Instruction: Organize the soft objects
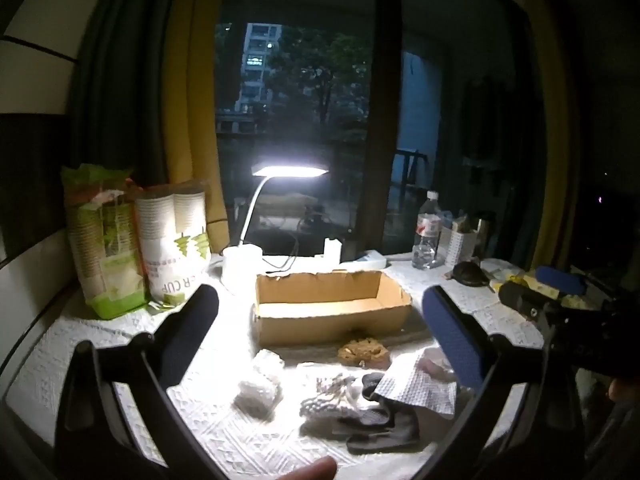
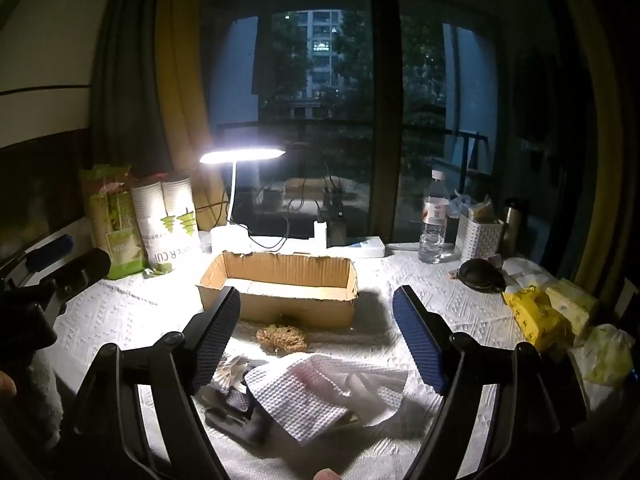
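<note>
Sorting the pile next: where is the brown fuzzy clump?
In both wrist views the brown fuzzy clump lies on the table just before the cardboard box, behind the white waffle cloth.

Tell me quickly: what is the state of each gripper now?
Left gripper: open, holding nothing, above the table in front of the box.
Right gripper: open, holding nothing, over the white cloth.
</note>
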Demonstrator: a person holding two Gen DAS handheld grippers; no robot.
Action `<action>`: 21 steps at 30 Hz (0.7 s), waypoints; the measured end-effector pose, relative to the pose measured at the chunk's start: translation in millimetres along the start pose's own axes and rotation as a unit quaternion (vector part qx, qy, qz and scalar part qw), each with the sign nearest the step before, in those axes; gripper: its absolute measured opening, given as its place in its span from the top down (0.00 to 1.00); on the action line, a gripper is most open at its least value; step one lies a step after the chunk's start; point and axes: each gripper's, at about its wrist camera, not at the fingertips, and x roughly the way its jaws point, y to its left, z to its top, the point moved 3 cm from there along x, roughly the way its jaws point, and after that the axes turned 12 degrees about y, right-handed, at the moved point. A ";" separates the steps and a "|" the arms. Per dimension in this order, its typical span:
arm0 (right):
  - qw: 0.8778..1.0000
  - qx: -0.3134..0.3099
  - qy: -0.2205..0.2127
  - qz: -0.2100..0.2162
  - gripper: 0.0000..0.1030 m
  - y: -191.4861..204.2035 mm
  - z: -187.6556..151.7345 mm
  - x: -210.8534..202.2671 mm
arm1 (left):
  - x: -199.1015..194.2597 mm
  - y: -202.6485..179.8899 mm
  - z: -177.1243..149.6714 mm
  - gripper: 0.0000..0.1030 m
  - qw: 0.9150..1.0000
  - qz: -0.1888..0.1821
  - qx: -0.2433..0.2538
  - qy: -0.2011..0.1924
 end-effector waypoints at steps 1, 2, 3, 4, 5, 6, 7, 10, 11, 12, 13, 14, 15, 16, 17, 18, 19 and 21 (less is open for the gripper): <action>1.000 -0.001 0.000 -0.001 0.21 -0.2 -0.2 0.4 | 0.7 -0.8 -0.6 0.01 1.000 -0.002 0.002 0.001; 1.000 0.000 0.000 -0.001 0.21 -0.4 -0.3 0.4 | 1.6 -1.6 -0.9 0.01 1.000 -0.004 0.003 0.003; 1.000 0.000 0.001 -0.001 0.21 -0.6 -0.4 0.5 | 2.5 -2.2 -1.3 0.00 1.000 -0.006 0.003 0.006; 1.000 0.000 0.001 -0.001 0.21 -0.7 -0.5 0.4 | 2.7 -2.3 -1.7 0.00 1.000 -0.007 0.003 0.006; 1.000 -0.001 0.001 -0.001 0.21 -0.8 -0.5 0.3 | 2.1 -2.3 -2.4 0.00 1.000 -0.006 0.002 0.006; 1.000 0.000 0.001 -0.001 0.21 -1.1 -0.4 0.2 | 2.3 -2.2 -2.4 0.01 1.000 -0.005 0.001 0.006; 1.000 0.000 0.001 -0.001 0.21 -1.2 -0.4 0.2 | 2.9 -2.6 -2.5 0.01 1.000 -0.004 0.002 0.006; 1.000 0.000 0.002 0.000 0.21 -1.6 -0.6 0.0 | 3.1 -2.5 -3.6 0.00 1.000 0.000 0.001 0.006; 1.000 0.000 0.001 0.000 0.21 -1.6 -0.6 -0.2 | 2.6 -2.7 -3.9 0.01 1.000 0.000 0.000 0.005; 1.000 0.000 0.001 0.000 0.21 -1.5 -0.5 -0.3 | 3.3 -2.9 -2.8 0.01 1.000 0.001 0.000 0.005; 1.000 0.000 0.001 -0.001 0.21 -1.4 -0.5 -0.2 | 3.0 -2.7 -3.5 0.01 1.000 0.000 -0.001 0.004; 1.000 0.001 0.001 0.000 0.21 -1.4 -0.4 -0.4 | 3.3 -3.2 -3.6 0.00 1.000 -0.001 0.000 0.005; 1.000 0.001 0.002 0.000 0.21 -1.2 -0.3 -0.4 | 2.9 -3.4 -3.9 0.00 1.000 0.000 -0.001 0.005; 1.000 0.001 0.002 0.000 0.21 -1.0 -0.2 -0.6 | 2.4 -3.1 -4.5 0.01 1.000 0.000 -0.001 0.005; 1.000 0.001 0.002 0.000 0.21 -0.9 -0.1 -0.8 | 2.5 -3.5 -5.0 0.01 1.000 0.000 -0.001 0.006; 1.000 0.001 0.002 0.000 0.21 -0.7 0.1 -0.8 | 2.6 -3.7 -5.4 0.01 1.000 -0.001 -0.001 0.007; 1.000 0.001 0.002 0.000 0.21 -0.5 0.1 -1.1 | 1.8 -3.2 -5.4 0.01 1.000 -0.002 -0.002 0.007; 1.000 0.001 0.002 -0.001 0.21 -0.4 0.3 -1.2 | 1.0 -4.4 -5.9 0.01 1.000 -0.005 -0.001 0.008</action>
